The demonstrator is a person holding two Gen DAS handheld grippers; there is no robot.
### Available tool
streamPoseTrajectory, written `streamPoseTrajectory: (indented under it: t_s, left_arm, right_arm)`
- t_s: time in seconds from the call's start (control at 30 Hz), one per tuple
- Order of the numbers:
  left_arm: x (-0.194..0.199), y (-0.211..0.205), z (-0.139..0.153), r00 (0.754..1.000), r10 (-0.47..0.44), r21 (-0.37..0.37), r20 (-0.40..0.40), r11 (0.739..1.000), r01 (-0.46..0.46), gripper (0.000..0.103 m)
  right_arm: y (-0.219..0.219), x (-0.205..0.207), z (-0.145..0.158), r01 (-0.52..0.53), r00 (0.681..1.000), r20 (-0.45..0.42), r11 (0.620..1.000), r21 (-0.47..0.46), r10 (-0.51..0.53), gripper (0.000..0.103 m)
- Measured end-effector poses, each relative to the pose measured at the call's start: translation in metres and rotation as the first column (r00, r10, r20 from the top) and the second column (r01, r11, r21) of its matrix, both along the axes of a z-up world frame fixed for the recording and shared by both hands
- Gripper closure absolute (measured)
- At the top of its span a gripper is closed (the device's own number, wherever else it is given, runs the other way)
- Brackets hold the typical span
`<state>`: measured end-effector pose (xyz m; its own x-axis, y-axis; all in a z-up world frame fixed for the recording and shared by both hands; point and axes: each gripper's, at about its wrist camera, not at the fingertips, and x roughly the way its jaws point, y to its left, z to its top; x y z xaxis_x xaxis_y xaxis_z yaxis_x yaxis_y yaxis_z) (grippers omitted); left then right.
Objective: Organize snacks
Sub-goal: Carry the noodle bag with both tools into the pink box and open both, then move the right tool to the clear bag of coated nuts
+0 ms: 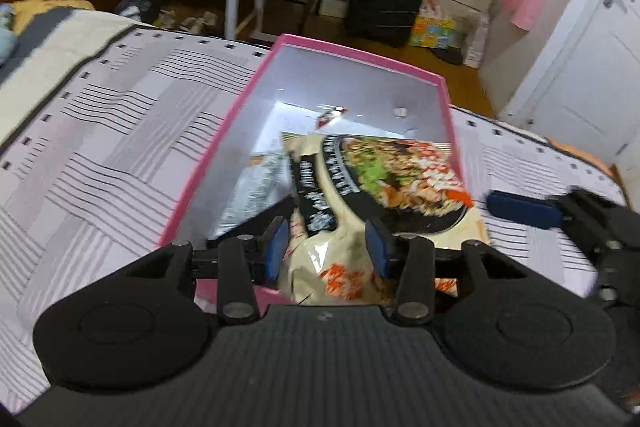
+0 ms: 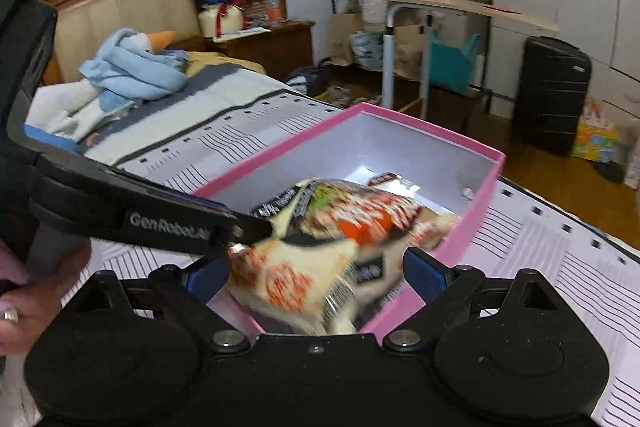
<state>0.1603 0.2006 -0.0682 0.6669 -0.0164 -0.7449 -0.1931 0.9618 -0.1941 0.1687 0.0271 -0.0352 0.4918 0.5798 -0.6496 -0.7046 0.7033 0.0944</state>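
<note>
Soft indoor light, glare on box floor, motion blur, fisheye warp at edges

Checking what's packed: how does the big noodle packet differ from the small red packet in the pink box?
The big noodle packet is far larger than the small red packet. It is cream with a food photo; the small one is mostly red. The noodle packet slants over the near rim, pinched by the left gripper; the small packet lies loose on the box floor. Both sit within the pink box.
</note>
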Motion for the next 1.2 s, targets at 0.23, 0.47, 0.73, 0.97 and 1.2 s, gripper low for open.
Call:
streamPoseTrajectory:
  t_s: [0.23,0.47,0.73,0.97,1.2]
  left_arm:
    - [-0.016,-0.001,0.01,0.999,0.018,-0.027,0.035,0.999,-0.017,0.06]
    - [-0.035,-0.025,0.04,0.996,-0.05,-0.014,0.08,0.999,0.051,0.059]
    - [-0.049,-0.088,0.074,0.97,-0.216,-0.008,0.114,0.976,0.218,0.058]
    - [-0.034,-0.166,0.071,0.92,-0.381,-0.032,0.093,0.922,0.385,0.058]
    - [-0.001,-0.249,0.047,0.865,-0.495,-0.091,0.082,0.86,0.501,0.058]
  right_arm:
    - [-0.027,-0.015,0.007,0.028,1.0,0.011,1.0,-0.013,-0.028,0.021]
    - [-0.071,-0.038,0.027,0.115,0.993,-0.011,0.993,0.016,-0.115,0.021]
    - [-0.145,-0.058,0.058,0.285,0.957,-0.044,0.958,-0.038,-0.286,0.02]
    - [-0.227,-0.064,0.054,0.442,0.894,-0.046,0.894,-0.069,-0.445,0.02]
    - [-0.301,-0.063,0.023,0.54,0.839,-0.059,0.841,-0.045,-0.542,0.02]
